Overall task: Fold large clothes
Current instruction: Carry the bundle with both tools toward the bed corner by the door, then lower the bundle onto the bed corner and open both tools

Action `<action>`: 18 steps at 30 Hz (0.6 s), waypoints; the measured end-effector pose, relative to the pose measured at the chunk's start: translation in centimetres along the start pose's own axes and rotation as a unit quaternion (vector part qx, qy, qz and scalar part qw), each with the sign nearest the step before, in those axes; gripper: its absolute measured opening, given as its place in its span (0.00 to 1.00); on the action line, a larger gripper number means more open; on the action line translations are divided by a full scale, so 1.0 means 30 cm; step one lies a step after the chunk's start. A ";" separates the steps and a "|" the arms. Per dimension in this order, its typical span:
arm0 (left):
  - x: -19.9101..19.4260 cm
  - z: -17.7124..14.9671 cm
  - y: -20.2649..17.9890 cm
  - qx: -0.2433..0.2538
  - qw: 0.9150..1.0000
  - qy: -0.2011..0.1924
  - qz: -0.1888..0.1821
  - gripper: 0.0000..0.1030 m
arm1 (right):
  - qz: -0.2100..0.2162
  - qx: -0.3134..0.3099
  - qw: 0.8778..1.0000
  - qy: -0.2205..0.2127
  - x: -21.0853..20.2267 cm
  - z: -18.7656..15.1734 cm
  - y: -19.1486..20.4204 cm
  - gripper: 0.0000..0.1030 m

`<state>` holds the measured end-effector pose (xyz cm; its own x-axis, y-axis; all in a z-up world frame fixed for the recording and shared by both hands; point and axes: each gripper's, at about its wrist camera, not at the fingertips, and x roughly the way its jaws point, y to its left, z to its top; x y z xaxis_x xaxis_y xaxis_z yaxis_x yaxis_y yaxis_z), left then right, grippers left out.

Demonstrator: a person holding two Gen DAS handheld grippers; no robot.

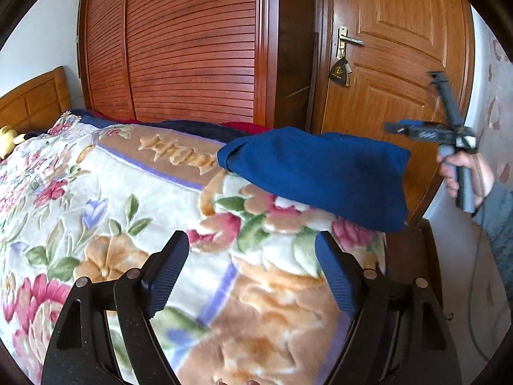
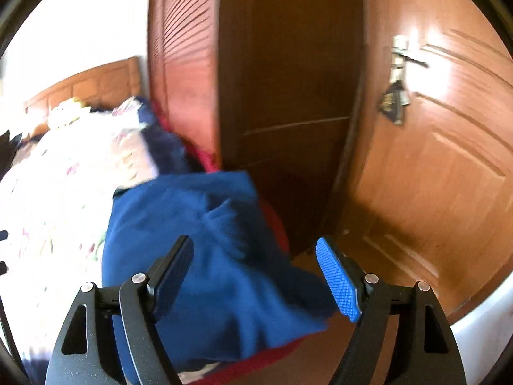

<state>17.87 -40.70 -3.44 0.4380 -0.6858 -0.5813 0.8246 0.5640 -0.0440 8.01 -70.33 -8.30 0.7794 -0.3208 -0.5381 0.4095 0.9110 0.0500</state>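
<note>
Blue garment (image 1: 320, 173) lies as a compact, bunched bundle at the far right corner of the bed, on the floral blanket (image 1: 128, 211), so the folding looks largely done, though how neat the layers are cannot be judged. Both claws stand wide open and hold nothing: the left gripper (image 1: 253, 269) hovers over the near blanket, the right gripper (image 2: 256, 276) just above the bundle. Beyond the bed stand a louvred wardrobe (image 1: 179, 45) and a wooden door (image 1: 394, 48).
</note>
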 end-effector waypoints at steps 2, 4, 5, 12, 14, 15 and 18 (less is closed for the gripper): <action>-0.024 -0.013 -0.008 -0.002 1.000 0.000 0.000 0.79 | 0.005 -0.007 1.000 0.019 0.057 -0.028 0.021 0.78; -0.049 -0.025 -0.013 -0.004 1.000 -0.003 0.004 0.80 | 0.005 0.004 0.999 0.054 0.148 -0.062 0.009 0.78; -0.063 -0.031 -0.016 -0.003 1.000 -0.005 0.007 0.80 | -0.002 0.007 0.997 0.074 0.199 -0.081 0.004 0.78; -0.153 -0.062 -0.029 -0.004 0.999 -0.018 0.026 0.80 | 0.009 0.042 0.996 0.083 0.239 -0.115 -0.066 0.78; -0.178 -0.071 -0.026 -0.008 0.999 -0.021 0.034 0.80 | -0.014 0.022 0.996 0.080 0.208 -0.106 -0.055 0.78; -0.187 -0.076 -0.025 -0.011 0.999 -0.021 0.038 0.80 | -0.021 0.016 0.997 0.075 0.172 -0.101 -0.052 0.78; -0.225 -0.103 -0.012 -0.024 0.998 -0.023 0.046 0.80 | -0.019 0.002 0.998 0.052 0.105 -0.080 -0.015 0.78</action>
<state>13.50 -34.85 -2.01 0.5278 -0.6505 -0.5462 0.7627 0.6460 -0.0323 9.13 -71.12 -12.01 0.7103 -0.3254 -0.6242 0.4396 0.8976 0.0324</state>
